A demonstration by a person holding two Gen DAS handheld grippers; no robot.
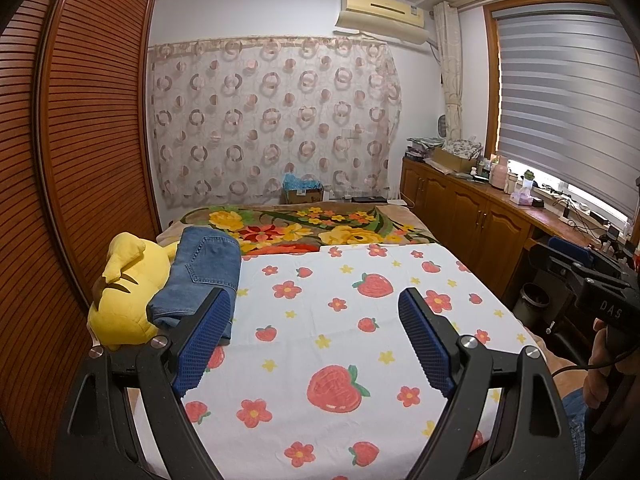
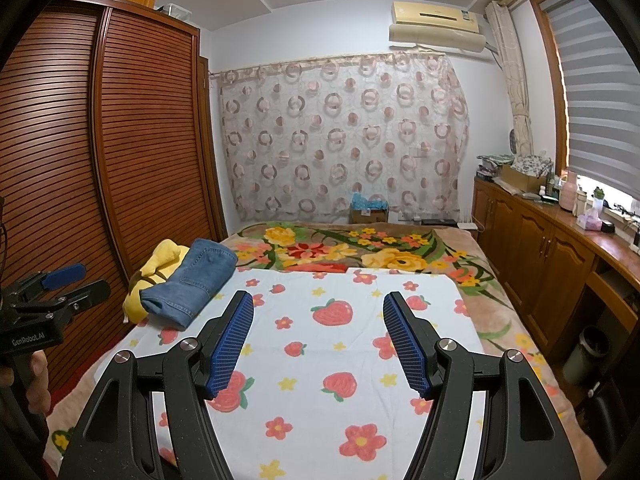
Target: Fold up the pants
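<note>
- Pants (image 1: 202,276) (image 2: 190,282): blue denim, already folded into a thick compact bundle, back pocket stitching facing up. They lie at the left edge of the strawberry-print sheet (image 1: 332,344) (image 2: 320,364), leaning against a yellow plush toy (image 1: 120,292) (image 2: 160,268).
- Left gripper (image 1: 316,320): jaws spread wide, holding nothing, hovering over the sheet just right of the pants.
- Right gripper (image 2: 318,328): jaws spread, holding nothing, above the middle of the sheet, apart from the pants.
- Edges: slatted wooden wardrobe (image 1: 80,140) (image 2: 120,140) close on the left of the bed; floral blanket (image 1: 304,228) (image 2: 360,248) beyond the sheet; low wooden cabinets (image 1: 472,216) (image 2: 540,248) along the right.
</note>
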